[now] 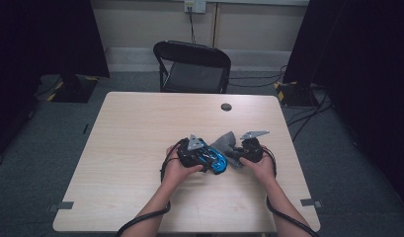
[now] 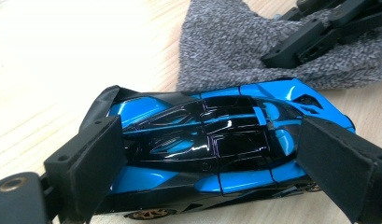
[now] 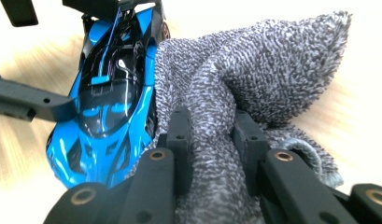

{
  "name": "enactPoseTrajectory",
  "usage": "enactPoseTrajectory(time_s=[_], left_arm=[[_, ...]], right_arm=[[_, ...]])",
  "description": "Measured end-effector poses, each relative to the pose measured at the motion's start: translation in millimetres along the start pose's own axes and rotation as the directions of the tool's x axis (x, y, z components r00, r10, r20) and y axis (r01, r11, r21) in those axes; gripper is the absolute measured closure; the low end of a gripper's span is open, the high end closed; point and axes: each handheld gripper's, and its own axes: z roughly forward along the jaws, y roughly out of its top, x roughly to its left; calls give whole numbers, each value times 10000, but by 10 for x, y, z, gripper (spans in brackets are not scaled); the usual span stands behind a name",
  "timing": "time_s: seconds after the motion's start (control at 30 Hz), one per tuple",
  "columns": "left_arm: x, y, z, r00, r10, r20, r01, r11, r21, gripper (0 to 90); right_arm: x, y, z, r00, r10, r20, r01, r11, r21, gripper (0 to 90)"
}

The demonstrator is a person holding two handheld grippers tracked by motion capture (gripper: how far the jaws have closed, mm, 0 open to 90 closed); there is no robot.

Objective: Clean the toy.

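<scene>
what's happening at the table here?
A person is working at a wooden table with hand-held tongs in each hand. The left tongs clamp a blue and black toy car by its front and rear ends, holding it on the tabletop. The right tongs are shut on a bunched grey cloth, which lies right beside the car and touches its side. It looks like the car is being wiped with the cloth.
</scene>
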Motion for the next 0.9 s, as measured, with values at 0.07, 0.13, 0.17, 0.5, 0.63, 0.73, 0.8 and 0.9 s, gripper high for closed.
enactPoseTrajectory(time_s=[0.07,0.13,0.17,0.5,0.63,0.73,0.8,0.9], left_arm=[[3,0,-2,10000,16,11,-16,10000,8,80],[3,-1,-3,10000,17,10,-17,10000,7,82],[3,-1,-3,10000,15,11,-15,10000,5,82],[3,13,-2,10000,-5,-5,5,9999,118,82],[3,19,-2,10000,-1,-12,2,9999,167,82],[4,22,-3,10000,24,-14,-23,9998,206,82],[4,26,-2,10000,11,-5,-11,9997,236,82],[4,27,-2,10000,3,-11,-3,9997,251,82]], right_arm=[[-2,-17,-23,10000,-14,-2,14,10000,23,726],[-3,-33,-49,10000,-79,11,79,9999,74,726],[-2,-44,-65,9999,-100,19,100,9999,74,726],[2,-166,-204,9997,-185,148,184,9998,105,726],[16,-208,-255,9996,-194,217,192,9997,129,725],[29,-243,-308,9989,-329,322,322,9993,198,724],[23,-269,-344,9990,-318,328,310,9993,231,724],[9,-313,-399,9990,-289,341,281,9993,231,724]])
